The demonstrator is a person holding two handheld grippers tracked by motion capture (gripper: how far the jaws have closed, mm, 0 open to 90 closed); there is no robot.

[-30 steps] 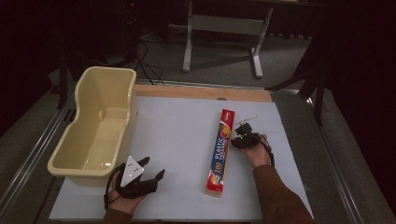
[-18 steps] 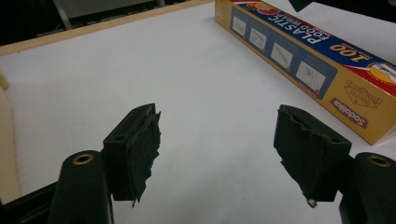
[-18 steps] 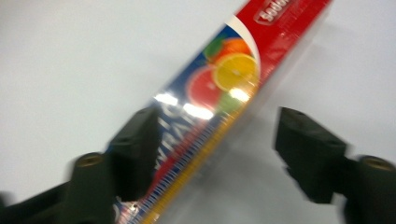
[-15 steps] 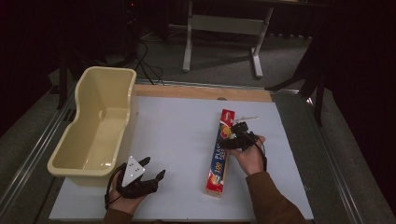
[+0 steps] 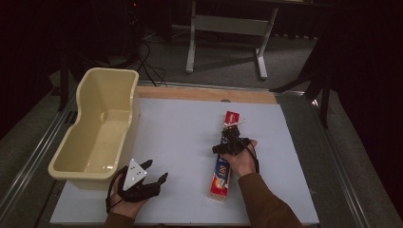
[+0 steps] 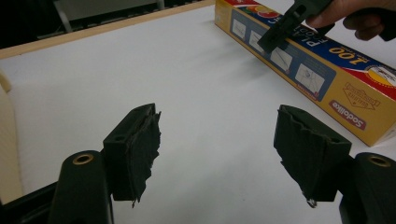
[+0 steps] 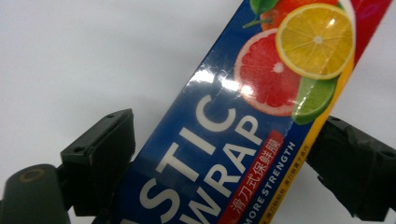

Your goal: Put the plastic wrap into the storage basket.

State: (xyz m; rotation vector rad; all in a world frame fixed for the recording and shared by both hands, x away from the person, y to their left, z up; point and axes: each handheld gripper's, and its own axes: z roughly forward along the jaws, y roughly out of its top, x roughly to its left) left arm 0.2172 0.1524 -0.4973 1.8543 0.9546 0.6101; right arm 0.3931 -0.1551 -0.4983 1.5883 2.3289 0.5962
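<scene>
A long plastic wrap box, blue, red and yellow with citrus pictures, lies flat on the white table, its length running away from me. My right gripper hovers over the box's middle. In the right gripper view its jaws have just been opening and stand wide on either side of the box, the right gripper open and not pressing it. My left gripper rests open near the table's front left, and the left gripper has nothing between its pads. Farther off in that view are the box and the right gripper.
A cream plastic tub stands along the table's left side, just beyond my left gripper. A wooden strip borders the table's far edge. Metal rails run along both sides, and a stand's legs are on the dark floor behind.
My right hand has moved left from the box's right side to above the box, and its jaws have spread wide. The left gripper and the box have not moved.
</scene>
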